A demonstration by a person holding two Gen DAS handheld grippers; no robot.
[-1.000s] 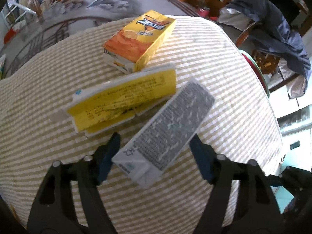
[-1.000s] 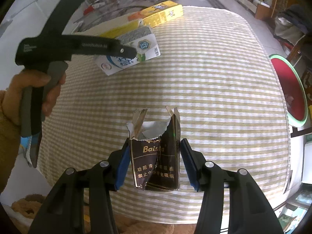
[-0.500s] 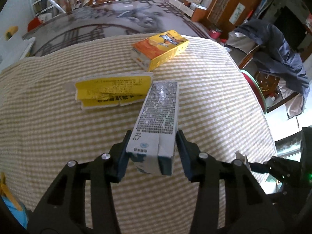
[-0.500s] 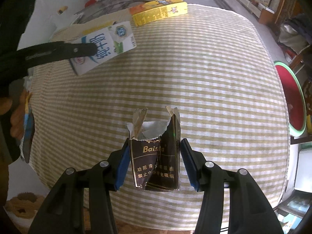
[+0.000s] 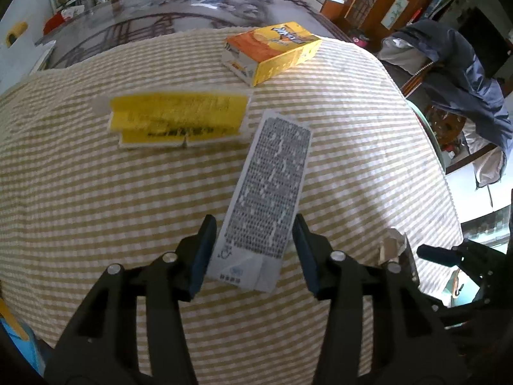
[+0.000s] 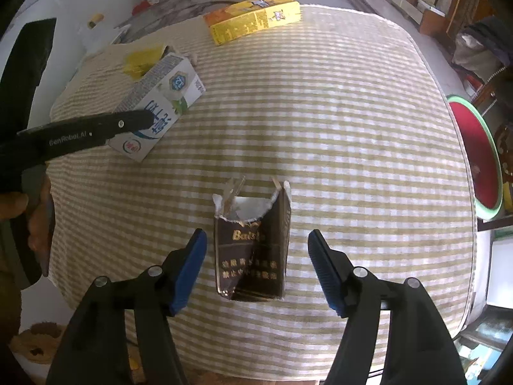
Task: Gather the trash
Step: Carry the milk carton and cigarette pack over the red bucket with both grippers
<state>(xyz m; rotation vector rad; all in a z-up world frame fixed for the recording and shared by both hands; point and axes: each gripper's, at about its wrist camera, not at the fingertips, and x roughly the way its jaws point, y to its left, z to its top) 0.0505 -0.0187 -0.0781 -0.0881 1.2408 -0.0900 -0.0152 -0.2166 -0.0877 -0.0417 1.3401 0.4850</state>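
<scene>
A white milk carton (image 5: 272,186) with a grey printed face lies lengthwise between the pads of my left gripper (image 5: 253,250). The jaws are opening, and a thin gap shows on each side. The right wrist view shows the same carton (image 6: 166,96) under the left gripper's black finger (image 6: 96,128). A torn dark brown cigarette pack (image 6: 251,256) stands on the striped cloth (image 6: 352,160) between the blue pads of my right gripper (image 6: 256,256). Those jaws are opening too, with wide gaps on both sides. The pack's torn top (image 5: 392,247) peeks in at the right of the left wrist view.
A flattened yellow carton (image 5: 176,118) lies just beyond the milk carton, and an orange juice box (image 5: 272,51) sits near the far edge. A red basin with a green rim (image 6: 481,160) stands off the table's right side. A dark jacket (image 5: 458,73) hangs over a chair. A hand (image 6: 35,224) grips the left tool.
The left jaws closed on the milk carton, carried it nearer and turned it flat, then eased off. The right jaws spread away from the cigarette pack, which stays upright.
</scene>
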